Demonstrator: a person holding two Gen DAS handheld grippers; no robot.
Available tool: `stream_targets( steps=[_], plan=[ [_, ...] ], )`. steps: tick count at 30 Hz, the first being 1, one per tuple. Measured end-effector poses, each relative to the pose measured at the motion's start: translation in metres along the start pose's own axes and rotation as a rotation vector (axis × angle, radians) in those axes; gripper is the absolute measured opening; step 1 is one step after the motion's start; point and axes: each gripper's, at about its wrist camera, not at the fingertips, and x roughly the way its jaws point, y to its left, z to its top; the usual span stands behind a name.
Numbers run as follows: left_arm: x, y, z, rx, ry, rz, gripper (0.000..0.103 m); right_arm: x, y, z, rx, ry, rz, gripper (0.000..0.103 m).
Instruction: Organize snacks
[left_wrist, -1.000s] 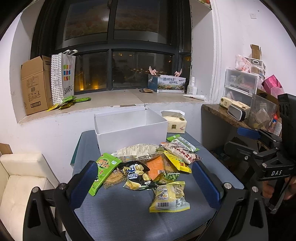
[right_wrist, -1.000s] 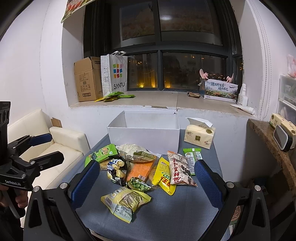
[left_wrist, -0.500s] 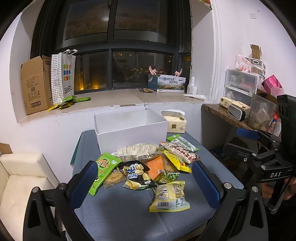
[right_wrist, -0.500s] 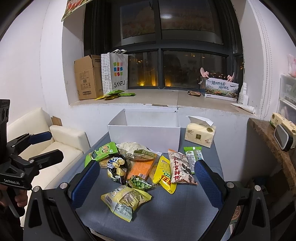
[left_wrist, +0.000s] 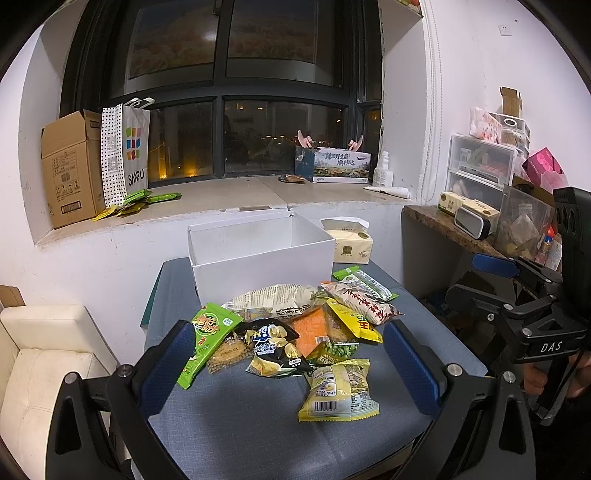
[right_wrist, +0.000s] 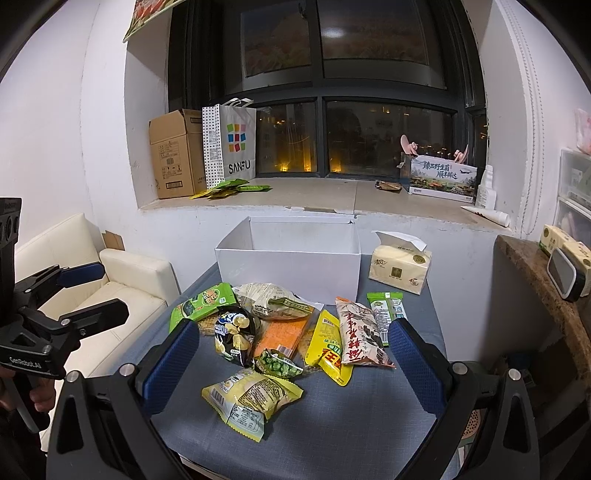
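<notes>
A pile of snack packets lies on the blue-grey table (left_wrist: 240, 424) in front of an open white box (left_wrist: 258, 266) (right_wrist: 291, 269), whose visible inside is bare. Nearest me is a yellow bag (left_wrist: 340, 387) (right_wrist: 251, 398). Behind it lie a black chips bag (left_wrist: 275, 347) (right_wrist: 232, 332), a green packet (left_wrist: 205, 339), an orange packet (right_wrist: 282, 332) and a red-and-white packet (right_wrist: 360, 336). My left gripper (left_wrist: 288, 326) and my right gripper (right_wrist: 293, 325) both hover open above the table's near edge, holding nothing.
A tissue pack (right_wrist: 400, 264) stands right of the box. A cream sofa (right_wrist: 122, 280) is to the left, and a cluttered stone shelf (left_wrist: 461, 229) to the right. The windowsill behind holds a cardboard box (right_wrist: 173, 155) and a paper bag (right_wrist: 231, 140).
Both views have drifted only slightly. The snacks and the box lie where they were, and both grippers stay open.
</notes>
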Motion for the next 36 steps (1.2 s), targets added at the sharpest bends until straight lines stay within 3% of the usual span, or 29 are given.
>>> stream_targets(
  steps=[16, 21, 26, 31, 36],
  plan=[
    [0.001, 0.002, -0.002, -0.002, -0.002, -0.01, 0.103, 0.001, -0.001, -0.001, 0.001, 0.002, -0.001, 0.103],
    [0.005, 0.003, -0.007, -0.003, 0.005, -0.021, 0.103, 0.011, -0.025, 0.002, -0.001, 0.01, -0.034, 0.103],
    [0.012, 0.007, -0.014, -0.023, 0.031, -0.049, 0.103, 0.064, -0.086, 0.012, 0.05, 0.124, -0.143, 0.103],
    [0.018, 0.014, -0.019, -0.041, 0.056, -0.037, 0.103, 0.142, -0.143, 0.012, 0.135, 0.268, -0.133, 0.103],
    [0.025, 0.027, -0.024, -0.061, 0.089, -0.028, 0.103, 0.229, -0.176, 0.005, 0.197, 0.424, -0.151, 0.103]
  ],
)
